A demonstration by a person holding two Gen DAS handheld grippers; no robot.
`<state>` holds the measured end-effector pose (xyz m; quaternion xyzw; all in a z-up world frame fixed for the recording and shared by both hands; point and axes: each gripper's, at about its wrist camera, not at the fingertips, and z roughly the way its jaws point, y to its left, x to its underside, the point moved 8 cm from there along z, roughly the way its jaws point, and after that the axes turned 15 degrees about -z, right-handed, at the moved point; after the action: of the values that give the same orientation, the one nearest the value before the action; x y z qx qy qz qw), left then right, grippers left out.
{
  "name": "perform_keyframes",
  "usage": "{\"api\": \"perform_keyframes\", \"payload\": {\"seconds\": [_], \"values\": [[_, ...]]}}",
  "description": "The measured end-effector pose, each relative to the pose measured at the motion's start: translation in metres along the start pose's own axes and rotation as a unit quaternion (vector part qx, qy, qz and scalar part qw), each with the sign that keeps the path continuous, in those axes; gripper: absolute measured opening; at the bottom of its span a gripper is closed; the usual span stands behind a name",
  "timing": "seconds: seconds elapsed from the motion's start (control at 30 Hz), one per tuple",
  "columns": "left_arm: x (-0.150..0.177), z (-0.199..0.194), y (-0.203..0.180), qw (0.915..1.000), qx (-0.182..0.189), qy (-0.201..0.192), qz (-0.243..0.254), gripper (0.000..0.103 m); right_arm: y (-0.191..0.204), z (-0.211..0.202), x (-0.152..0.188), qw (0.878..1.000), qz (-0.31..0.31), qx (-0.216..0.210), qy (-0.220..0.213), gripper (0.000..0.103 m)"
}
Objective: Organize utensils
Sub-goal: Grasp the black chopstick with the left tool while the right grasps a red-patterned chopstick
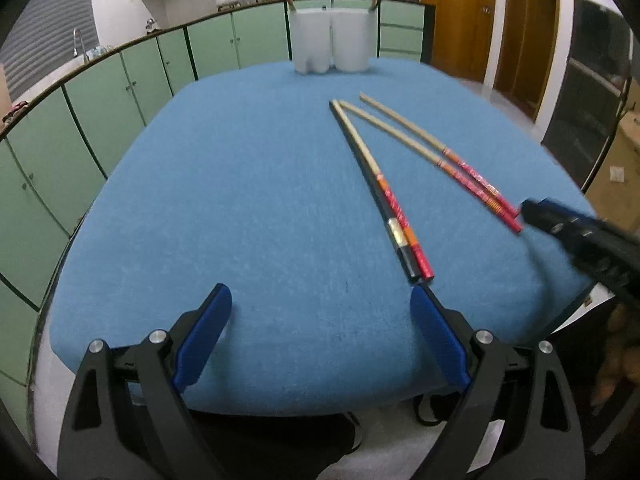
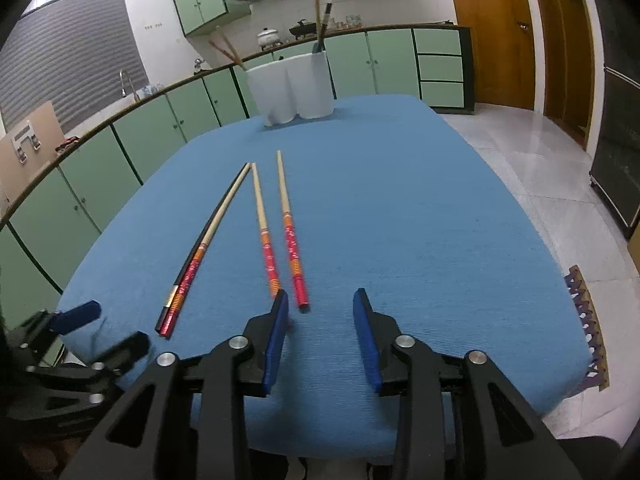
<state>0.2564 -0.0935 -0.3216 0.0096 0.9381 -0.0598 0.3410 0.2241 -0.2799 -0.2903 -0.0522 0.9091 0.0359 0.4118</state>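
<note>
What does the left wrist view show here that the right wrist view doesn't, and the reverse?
Left wrist only: the left gripper head-on, jaws wide open, its right pad just short of the black chopstick.

Right wrist only: the right gripper head-on, open, by the two red-handled chopsticks; bare floor tiles.

Both: the blue tablecloth, four loose chopsticks, the white holder with chopsticks in it, green cabinets.

low wrist views, facing holder, shared table
</note>
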Motion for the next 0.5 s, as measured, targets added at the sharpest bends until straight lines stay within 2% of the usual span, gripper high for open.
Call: {"api": "perform_keyframes", "payload": {"seconds": [0.23, 0.4, 0.5], "values": [[-0.004, 0.006, -0.004, 0.9999, -0.004, -0.008, -0.009, 0.089, 0.006, 0.0, 0.005, 1.0, -0.019, -0.01, 0.003, 0.037], [-0.004, 0.005, 0.002, 0.9991, -0.03, -0.019, -0.021, 0.089, 0.02, 0.004, 0.005, 0.999, -0.053, -0.014, 0.003, 0.043], [-0.005, 0.002, 0.003, 0.9994, -0.021, -0.011, -0.023, 0.087, 0.022, 0.005, 0.0, 0.998, -0.055, -0.02, -0.001, 0.043]]}}
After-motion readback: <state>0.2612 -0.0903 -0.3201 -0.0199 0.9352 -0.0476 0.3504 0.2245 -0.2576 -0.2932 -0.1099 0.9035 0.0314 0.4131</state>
